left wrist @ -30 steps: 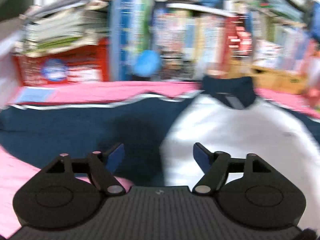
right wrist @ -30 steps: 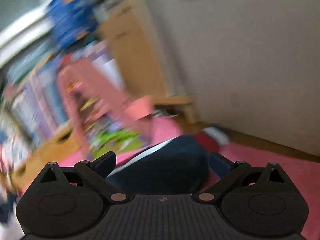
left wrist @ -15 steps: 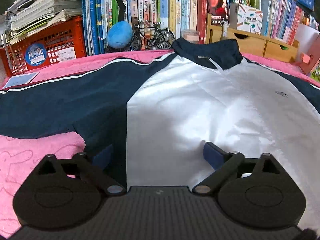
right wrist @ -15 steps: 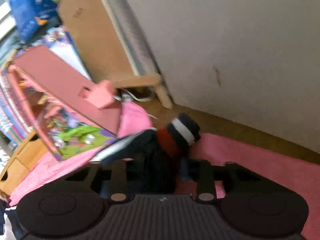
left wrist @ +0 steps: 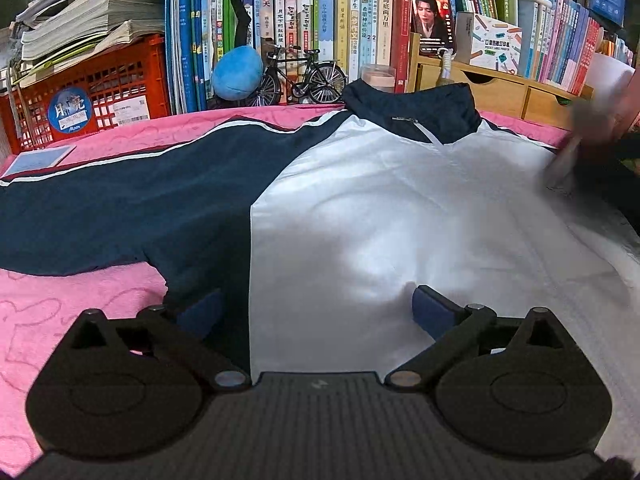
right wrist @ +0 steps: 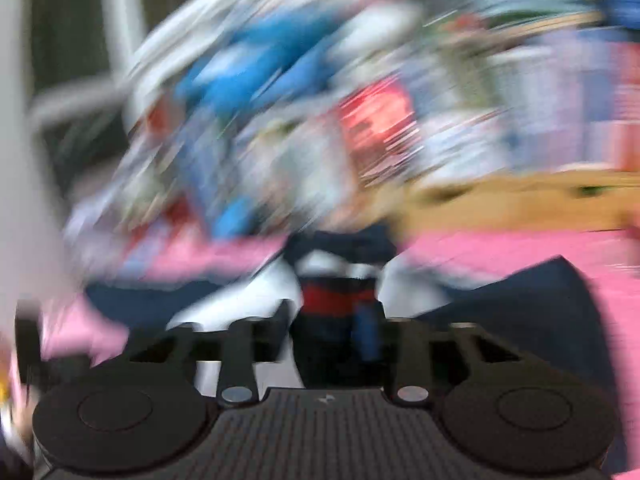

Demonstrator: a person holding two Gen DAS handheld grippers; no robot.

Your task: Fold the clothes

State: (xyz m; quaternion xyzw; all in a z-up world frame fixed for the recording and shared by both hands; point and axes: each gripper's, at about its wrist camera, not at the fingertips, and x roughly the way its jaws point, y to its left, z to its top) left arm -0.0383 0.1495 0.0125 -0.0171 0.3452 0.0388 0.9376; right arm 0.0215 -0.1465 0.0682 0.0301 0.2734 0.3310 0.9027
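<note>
While the right gripper has its fingers clamped on the jacket cuff, body flat on the pink blanket, left gripper fingers apart over the hem, risk: sleeve drag bunches the unpinned body.

A lived-in home room, likely a child's study or bedroom. Ahead of the left gripper, beyond a pink quilted cover, stand packed rows of schoolbooks, a red crate under stacked workbooks, a model bicycle, a blue plush ball and wooden drawers.
</note>
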